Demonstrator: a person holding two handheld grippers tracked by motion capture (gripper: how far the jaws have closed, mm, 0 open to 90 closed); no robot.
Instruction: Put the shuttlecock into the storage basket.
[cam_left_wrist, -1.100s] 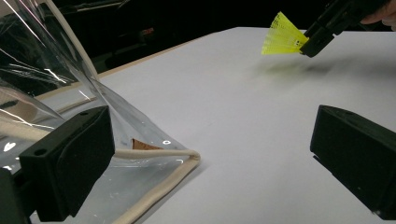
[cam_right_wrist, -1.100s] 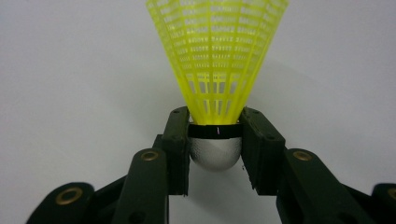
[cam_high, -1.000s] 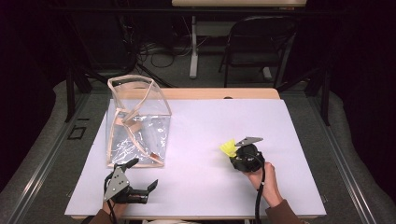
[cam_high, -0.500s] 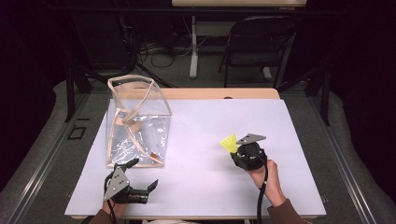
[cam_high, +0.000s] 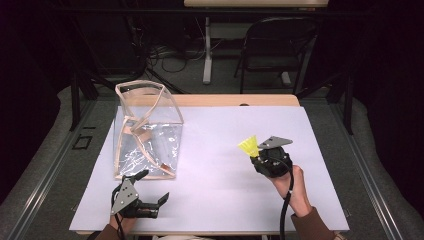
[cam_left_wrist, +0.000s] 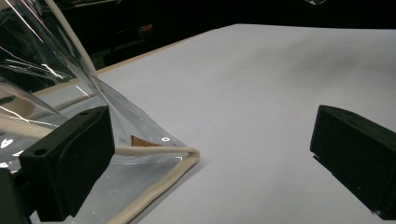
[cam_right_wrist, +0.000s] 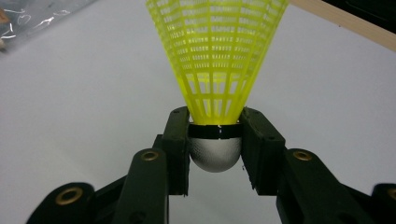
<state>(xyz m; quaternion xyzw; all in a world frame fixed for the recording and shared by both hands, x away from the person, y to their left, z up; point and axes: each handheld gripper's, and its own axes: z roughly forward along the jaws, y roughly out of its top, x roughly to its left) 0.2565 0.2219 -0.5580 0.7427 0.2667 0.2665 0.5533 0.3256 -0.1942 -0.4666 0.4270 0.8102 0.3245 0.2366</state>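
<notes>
Fingers (cam_right_wrist: 175, 140) of right gripper (cam_right_wrist: 215, 140): clamped on shuttlecock (cam_right_wrist: 215, 70), one pad on each side of rounded silver-white base, just under black band. Held clear above white table cover (cam_high: 220, 150), right of centre in high view, skirt pointing up and away from gripper.

Fingers (cam_left_wrist: 70, 158) of left gripper (cam_left_wrist: 205, 163): wide apart, nothing between; one finger just beside front corner of clear plastic bag (cam_high: 145, 135), near left edge of table.

Handling, judged: very light; yellow mesh skirt thin, springy, easily crushed or bent; base firm, smooth, rounded, liable to slip or pivot under sideways push. Best hold: at base below band, as now, never on skirt. Bag: soft, floppy film with cream-coloured piping; mouth likely needs holding open.
</notes>
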